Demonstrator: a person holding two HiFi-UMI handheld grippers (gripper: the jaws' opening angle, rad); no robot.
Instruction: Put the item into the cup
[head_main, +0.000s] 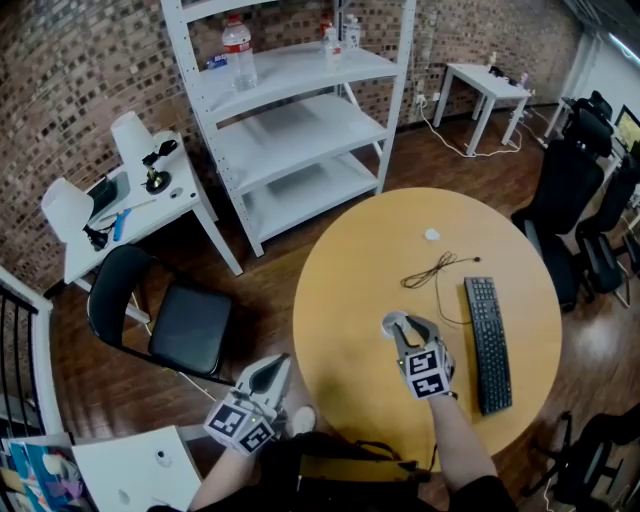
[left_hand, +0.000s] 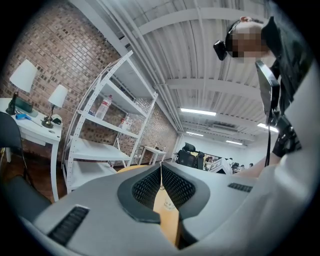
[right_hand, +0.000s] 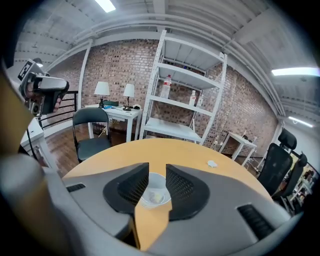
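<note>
A clear plastic cup stands on the round wooden table, and a small pale item lies at its bottom. My right gripper hovers just over the cup with its jaws open; the pads do not touch the rim. In the head view the right gripper is over the table's near middle, and the cup peeks out at its left tip. My left gripper hangs off the table's left edge above the floor. In its own view the left gripper has its tips together and nothing held.
A black keyboard lies right of the right gripper, with a thin black cable and a small white scrap farther back. A black chair, white shelving and a side table with lamps stand to the left.
</note>
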